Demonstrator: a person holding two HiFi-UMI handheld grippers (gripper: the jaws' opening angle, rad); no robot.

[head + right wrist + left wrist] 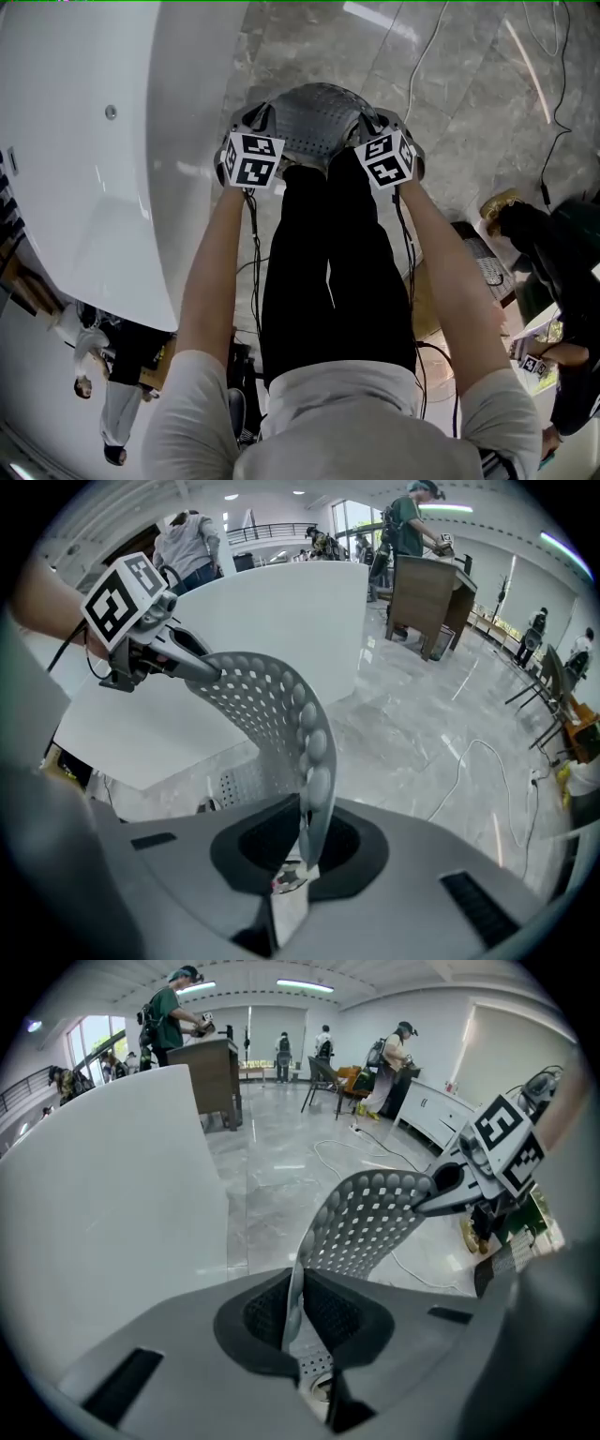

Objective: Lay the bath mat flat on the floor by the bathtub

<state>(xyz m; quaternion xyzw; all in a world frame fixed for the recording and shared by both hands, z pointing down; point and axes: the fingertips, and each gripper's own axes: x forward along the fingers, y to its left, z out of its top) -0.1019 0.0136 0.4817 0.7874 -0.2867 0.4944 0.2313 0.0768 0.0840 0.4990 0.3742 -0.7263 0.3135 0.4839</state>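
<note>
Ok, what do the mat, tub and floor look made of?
Bath mat: probably soft rubber or PVC, matte grey; it is perforated and bends in an arch. Bathtub: glossy white, perhaps acrylic or enamel; it shows sharp highlights. Floor: polished grey veined stone or stone-look tile; bright reflected streaks cross it.

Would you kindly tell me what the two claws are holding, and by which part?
The grey perforated bath mat: the left claw is shut on one end, the right claw on the opposite end, and it arches between them.
</note>
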